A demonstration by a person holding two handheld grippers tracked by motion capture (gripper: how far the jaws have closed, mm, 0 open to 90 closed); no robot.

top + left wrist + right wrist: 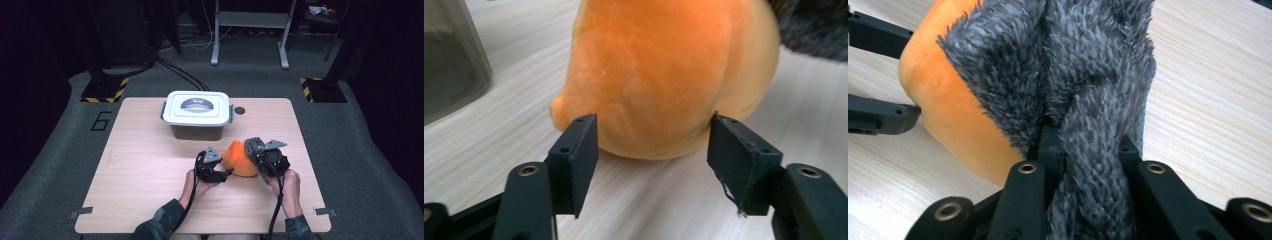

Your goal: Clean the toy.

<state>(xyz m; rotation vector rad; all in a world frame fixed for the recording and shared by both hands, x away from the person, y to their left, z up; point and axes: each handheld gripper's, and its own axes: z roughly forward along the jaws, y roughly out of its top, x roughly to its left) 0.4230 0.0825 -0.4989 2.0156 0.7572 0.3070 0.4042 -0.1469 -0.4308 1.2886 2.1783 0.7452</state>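
On the worktop [150, 165], near right: an orange plush toy [240, 159] is seen between both tools.
Left tool [651, 145]: jaws are held apart, flanking the toy's orange body without pressing it.
Right tool [1083, 150]: jaws are clamped on the toy's grey furry part [1088, 75].
Far side: a lidded storage box [197, 114] is placed.

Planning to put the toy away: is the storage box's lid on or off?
On. The white lid sits flat atop the box, handle folded down; whether its latches are locked, cannot tell.
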